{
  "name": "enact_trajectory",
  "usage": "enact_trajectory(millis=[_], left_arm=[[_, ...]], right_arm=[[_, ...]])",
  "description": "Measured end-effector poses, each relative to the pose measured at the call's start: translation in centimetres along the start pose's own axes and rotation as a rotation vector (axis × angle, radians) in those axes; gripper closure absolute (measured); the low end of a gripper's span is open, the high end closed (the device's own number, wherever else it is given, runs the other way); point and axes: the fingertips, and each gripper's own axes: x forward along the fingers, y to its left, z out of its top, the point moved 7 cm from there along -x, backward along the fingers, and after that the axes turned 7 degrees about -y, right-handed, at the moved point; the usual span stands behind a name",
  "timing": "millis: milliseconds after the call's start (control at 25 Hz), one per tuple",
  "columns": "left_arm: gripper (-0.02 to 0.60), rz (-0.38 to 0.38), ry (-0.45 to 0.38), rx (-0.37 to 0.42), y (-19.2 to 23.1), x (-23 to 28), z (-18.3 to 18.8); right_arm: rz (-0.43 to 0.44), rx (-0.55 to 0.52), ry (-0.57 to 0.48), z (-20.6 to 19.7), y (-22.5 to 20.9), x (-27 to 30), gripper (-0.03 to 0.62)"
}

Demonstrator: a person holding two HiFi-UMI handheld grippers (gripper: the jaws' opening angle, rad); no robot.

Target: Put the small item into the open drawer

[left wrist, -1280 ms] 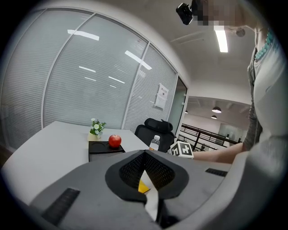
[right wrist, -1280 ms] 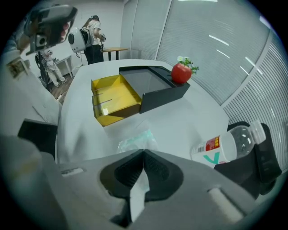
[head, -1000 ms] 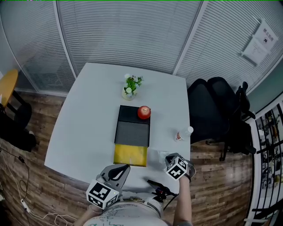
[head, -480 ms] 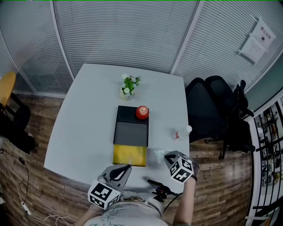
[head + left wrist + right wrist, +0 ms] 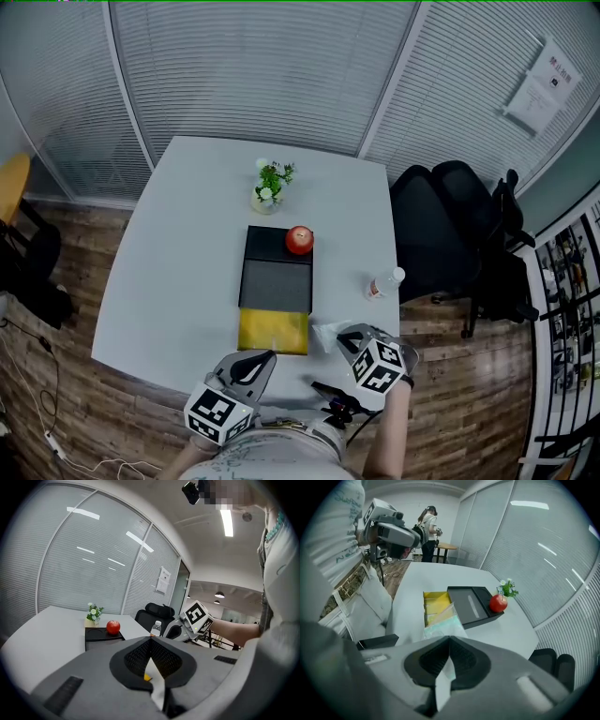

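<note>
The small item is a clear plastic packet [image 5: 325, 335] [image 5: 443, 620]. My right gripper [image 5: 343, 338] [image 5: 449, 640] is shut on its near end and holds it above the table. Its free end hangs over the right front corner of the open yellow drawer [image 5: 274, 331] [image 5: 435, 603]. The drawer is pulled out of a black box [image 5: 278, 272] that carries a red apple [image 5: 299, 240]. My left gripper [image 5: 265, 356] [image 5: 150, 641] hovers at the table's front edge, jaws shut with nothing between them.
A small potted plant [image 5: 270, 183] stands behind the black box. A water bottle [image 5: 384, 283] lies near the right edge of the white table [image 5: 178, 244]. Black office chairs [image 5: 441, 234] stand to the right. A person stands at a far table [image 5: 427, 527].
My right gripper has risen and shifted left toward the yellow drawer, carrying the packet. The left gripper has stayed where it was.
</note>
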Motion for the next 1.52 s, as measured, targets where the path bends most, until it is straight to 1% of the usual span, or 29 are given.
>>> enact_trajectory(millis=[320,560,800,1040,1280,1520], left_arm=[[0.584,0.018,0.004,-0.015,1.0,-0.7,-0.4],[0.584,0.042,-0.004,-0.027,2.0,-1.7,-0.4],[0.584,0.057,-0.01,-0.034,3.0,-3.0,-0.4],[0.584,0.066,-0.013,-0.051,4.1,-4.2,-0.5],[0.584,0.073,-0.013,-0.042,5.6,-5.3,-0.3],[0.584,0.073,-0.016,-0.062,6.8,-6.4,-0.3]], right_arm=[[0.016,0.0,-0.026,1.4,0.1,0.7,0.591],[0.037,-0.036,-0.038,3.0,0.3,1.7,0.591],[0.076,-0.059,-0.044,5.0,1.1,3.4,0.591],[0.092,-0.073,-0.049,6.6,1.8,5.2,0.591],[0.09,-0.063,-0.043,7.9,2.0,7.2,0.591],[0.111,-0.042,-0.037,8.7,2.9,9.0,0.591]])
